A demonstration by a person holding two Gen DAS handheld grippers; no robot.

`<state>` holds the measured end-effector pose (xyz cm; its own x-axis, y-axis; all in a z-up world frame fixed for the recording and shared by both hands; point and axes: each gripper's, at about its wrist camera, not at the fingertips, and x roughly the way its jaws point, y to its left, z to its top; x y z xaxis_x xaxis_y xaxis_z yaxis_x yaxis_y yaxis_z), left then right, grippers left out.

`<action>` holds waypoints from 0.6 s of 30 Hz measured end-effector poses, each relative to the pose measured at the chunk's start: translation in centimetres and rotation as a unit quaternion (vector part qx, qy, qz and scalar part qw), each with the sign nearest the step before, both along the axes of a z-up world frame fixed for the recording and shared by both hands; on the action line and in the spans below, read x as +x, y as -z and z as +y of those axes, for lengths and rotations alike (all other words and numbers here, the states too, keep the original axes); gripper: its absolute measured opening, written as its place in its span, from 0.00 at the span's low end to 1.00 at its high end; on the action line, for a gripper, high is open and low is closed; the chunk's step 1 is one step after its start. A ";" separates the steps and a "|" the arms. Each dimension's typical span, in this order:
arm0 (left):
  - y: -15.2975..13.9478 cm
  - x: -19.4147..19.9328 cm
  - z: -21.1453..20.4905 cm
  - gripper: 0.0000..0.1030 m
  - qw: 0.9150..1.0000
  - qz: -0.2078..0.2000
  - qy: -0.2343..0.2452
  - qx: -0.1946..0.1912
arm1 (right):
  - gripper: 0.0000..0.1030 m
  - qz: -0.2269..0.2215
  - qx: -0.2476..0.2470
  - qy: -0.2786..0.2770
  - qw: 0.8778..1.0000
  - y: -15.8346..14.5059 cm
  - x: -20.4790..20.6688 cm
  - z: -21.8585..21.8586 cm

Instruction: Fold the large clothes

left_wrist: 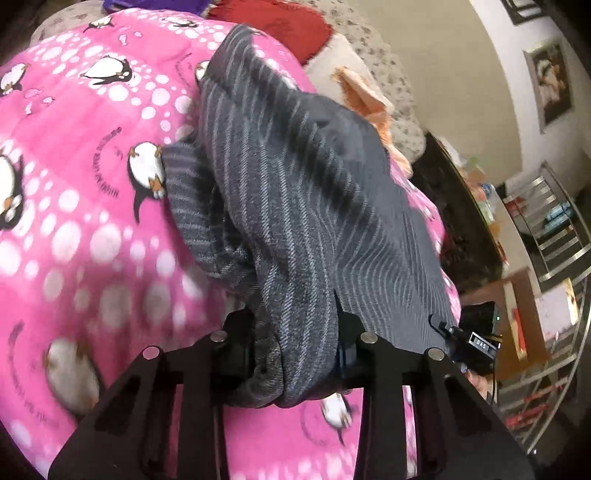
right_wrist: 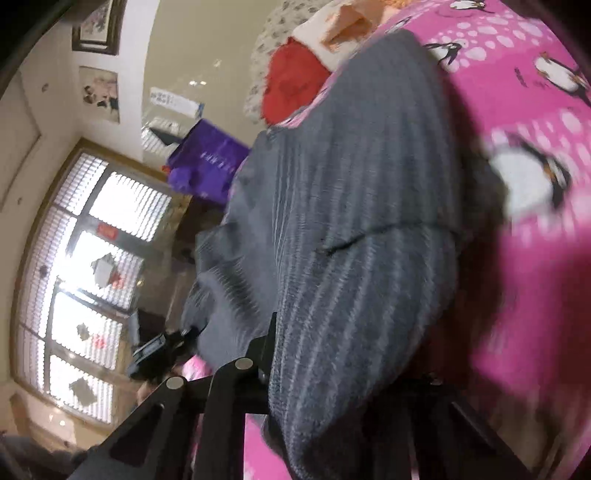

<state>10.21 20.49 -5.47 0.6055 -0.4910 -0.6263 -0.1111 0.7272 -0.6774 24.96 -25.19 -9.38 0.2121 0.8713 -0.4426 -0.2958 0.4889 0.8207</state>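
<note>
A large grey garment with thin light stripes (left_wrist: 306,192) lies bunched on a pink penguin-print blanket (left_wrist: 92,184). In the left wrist view my left gripper (left_wrist: 295,332) is shut on a thick fold at the garment's near end, and the cloth bulges out between the black fingers (left_wrist: 236,332). In the right wrist view the same garment (right_wrist: 351,221) drapes over my right gripper (right_wrist: 332,369), which is shut on its near edge. One right finger (right_wrist: 264,343) shows and the cloth hides the other. Both views are motion-blurred.
The pink blanket (right_wrist: 535,258) covers the bed. Red cloth (left_wrist: 280,26) and orange cloth (left_wrist: 365,96) lie at the far end. A dark table (left_wrist: 461,206) and metal rack (left_wrist: 554,240) stand beside the bed. A purple bag (right_wrist: 210,162) sits near a bright window (right_wrist: 85,277).
</note>
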 end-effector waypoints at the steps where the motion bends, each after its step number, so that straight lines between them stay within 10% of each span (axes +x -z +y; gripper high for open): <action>1: -0.3 -0.9 0.0 0.29 1.000 0.001 0.009 -0.004 | 0.18 0.007 0.001 0.002 1.000 -0.3 -1.2 -0.3; 12: 1.8 -8.7 -1.4 0.43 0.996 0.066 0.048 -0.029 | 0.29 0.180 0.005 0.147 0.973 2.3 -13.2 -10.0; 18: 2.3 -10.7 -0.7 0.52 0.998 0.048 0.010 -0.034 | 0.30 0.049 -0.109 0.247 0.962 -5.8 -12.0 -13.5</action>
<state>-0.46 19.81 -7.79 0.5342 -0.5454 -0.6459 -0.1631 0.6832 -0.7118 12.97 -38.73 -3.58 0.5246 0.5592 -0.6419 0.0902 0.7132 0.6951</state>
